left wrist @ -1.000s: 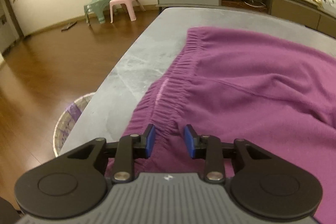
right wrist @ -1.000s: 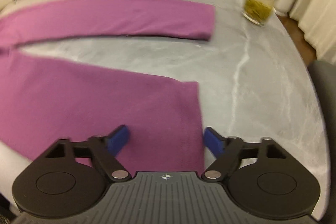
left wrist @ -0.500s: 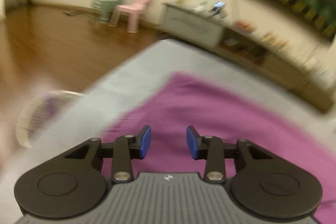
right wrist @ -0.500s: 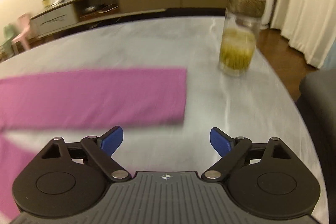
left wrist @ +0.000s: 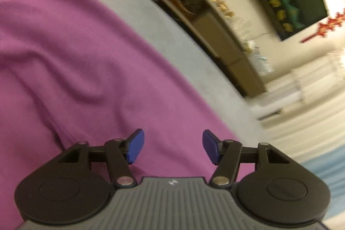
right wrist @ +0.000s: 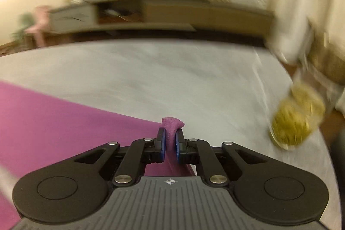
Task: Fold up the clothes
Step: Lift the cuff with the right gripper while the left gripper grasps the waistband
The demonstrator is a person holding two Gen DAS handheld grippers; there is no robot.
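Grey marble tabletop point(right wrist: 194, 79) fills the middle of both wrist views, with a long low sideboard point(right wrist: 194, 12) against a cream wall behind it; both views are smeared by motion. Purple trousers point(left wrist: 75, 57) lie spread across the table. In your left wrist view the fabric covers the left and centre of the picture, rumpled into a soft ridge, with a stitched seam running down toward the gripper. Your left gripper point(left wrist: 171, 149) hangs over that fabric with its blue pads point(left wrist: 134, 147) well apart; the jaws are opening and no cloth sits between them. In your right wrist view one flat trouser leg point(right wrist: 64, 118) stretches in from the left, and your right gripper point(right wrist: 170, 143) has its jaws closing on the corner of that leg's hem, the blue pads pressed against a pinched fold that pokes up just above the fingertips. A glass jar point(right wrist: 295, 118) with yellow-green contents stands on the table at the right, well apart from the trousers, its outline too blurred to read further.
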